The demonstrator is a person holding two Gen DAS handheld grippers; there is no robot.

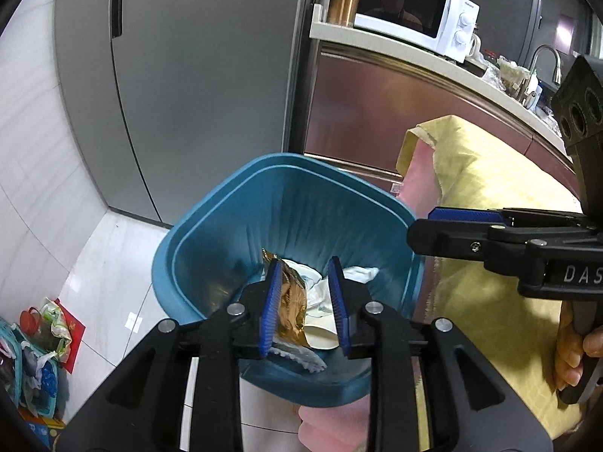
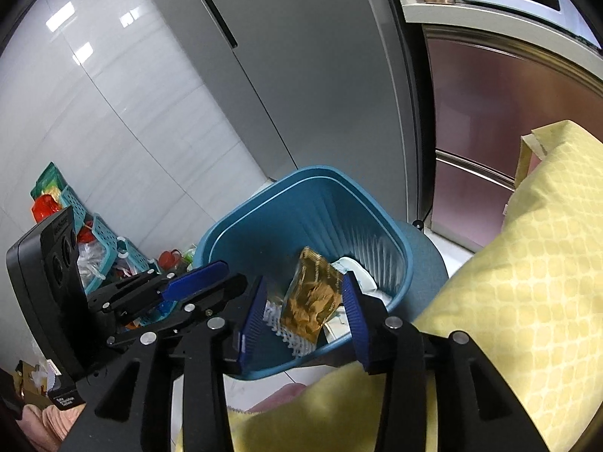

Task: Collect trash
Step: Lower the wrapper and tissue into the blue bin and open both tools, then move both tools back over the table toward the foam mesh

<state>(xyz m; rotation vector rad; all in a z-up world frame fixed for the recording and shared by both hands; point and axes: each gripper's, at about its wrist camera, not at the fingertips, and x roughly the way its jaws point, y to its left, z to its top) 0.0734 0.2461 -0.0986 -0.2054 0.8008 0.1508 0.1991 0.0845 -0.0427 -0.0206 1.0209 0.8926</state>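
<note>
The golden wrapper [image 2: 312,297] is seen inside the blue bin [image 2: 241,222], on paper scraps [image 1: 320,293]. The left gripper [image 1: 306,307] and right gripper [image 2: 301,316] are held above the bin, fingers partly apart, nothing pressed between them. This drop is judged done; clutter by the wall [image 2: 94,233] may be left.

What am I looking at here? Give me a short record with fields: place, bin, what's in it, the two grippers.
place: kitchen floor beside a grey fridge
bin: blue bin, no lid
contents: gold wrapper, white paper scraps, a serrated-edged white wrapper
left gripper: open above the bin, nothing pressed between the pads
right gripper: open above the bin, holds nothing
nearby: yellow cloth
</note>
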